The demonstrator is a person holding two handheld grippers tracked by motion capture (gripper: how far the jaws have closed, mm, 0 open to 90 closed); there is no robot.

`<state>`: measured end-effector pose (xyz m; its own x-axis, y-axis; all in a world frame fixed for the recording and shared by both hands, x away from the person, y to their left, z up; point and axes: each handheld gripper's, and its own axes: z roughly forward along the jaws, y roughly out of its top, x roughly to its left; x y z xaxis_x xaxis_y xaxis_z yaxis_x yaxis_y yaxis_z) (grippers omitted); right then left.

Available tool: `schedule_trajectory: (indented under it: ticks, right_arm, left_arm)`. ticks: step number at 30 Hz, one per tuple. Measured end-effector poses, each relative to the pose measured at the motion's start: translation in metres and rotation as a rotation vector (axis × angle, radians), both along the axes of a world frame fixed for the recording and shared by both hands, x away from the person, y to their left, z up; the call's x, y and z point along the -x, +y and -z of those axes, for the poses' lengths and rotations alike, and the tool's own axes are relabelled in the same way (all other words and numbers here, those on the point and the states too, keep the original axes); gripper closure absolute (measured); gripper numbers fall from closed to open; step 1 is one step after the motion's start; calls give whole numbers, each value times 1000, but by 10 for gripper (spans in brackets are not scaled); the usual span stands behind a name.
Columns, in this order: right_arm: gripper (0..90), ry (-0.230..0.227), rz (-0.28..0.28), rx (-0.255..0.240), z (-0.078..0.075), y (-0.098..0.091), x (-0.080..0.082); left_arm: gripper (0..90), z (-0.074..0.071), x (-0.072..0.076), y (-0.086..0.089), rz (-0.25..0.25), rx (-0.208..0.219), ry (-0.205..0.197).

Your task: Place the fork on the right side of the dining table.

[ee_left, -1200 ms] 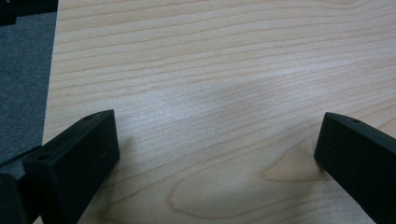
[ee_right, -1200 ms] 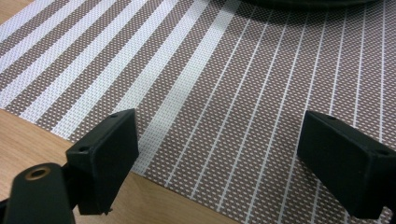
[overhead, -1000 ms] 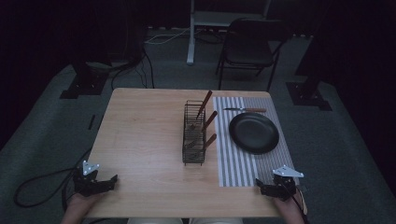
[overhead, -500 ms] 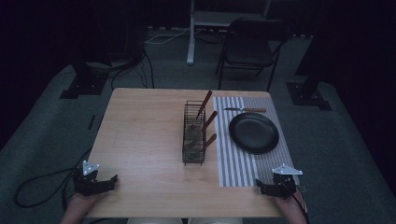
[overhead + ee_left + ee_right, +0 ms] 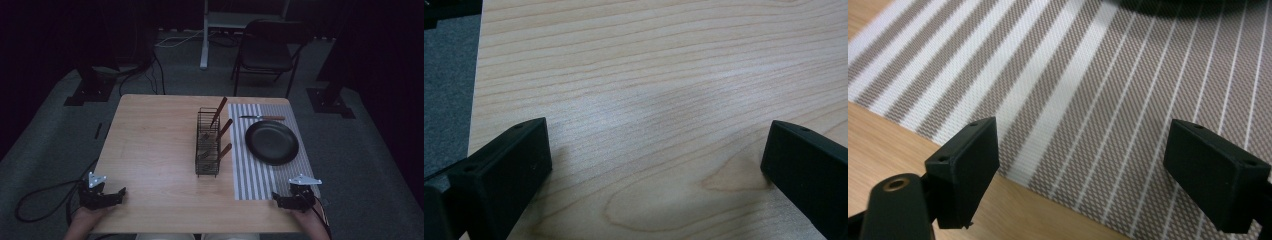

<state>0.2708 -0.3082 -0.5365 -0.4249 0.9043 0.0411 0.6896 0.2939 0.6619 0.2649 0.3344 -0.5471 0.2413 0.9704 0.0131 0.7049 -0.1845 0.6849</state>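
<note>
A: Left half of tabletop (image 5: pixel 150 145)?
B: Bare wood, open passage.
A: Right?
B: Wire rack (image 5: pixel 208 150) mid-table, handles sticking up; black plate (image 5: pixel 272 142), knife (image 5: pixel 262 118) on striped mat (image 5: pixel 250 177).

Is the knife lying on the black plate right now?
No, the knife lies on the striped placemat just beyond the black plate, apart from its rim.

Folding chair (image 5: pixel 265 50) behind table (image 5: pixel 150 145)
</note>
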Motion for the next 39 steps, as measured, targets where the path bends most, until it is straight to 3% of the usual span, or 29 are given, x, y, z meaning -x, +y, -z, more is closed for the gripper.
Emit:
schedule_trajectory:
  ticks: [14,39]
  right_arm:
    - [153,-34,-45,-76,-23,18,-17]
    - [164,-99,-80,-94,-65,43,-66]
  left_arm:
    - [0,0,0,0,0,0,0]
    - [0,0,0,0,0,0,0]
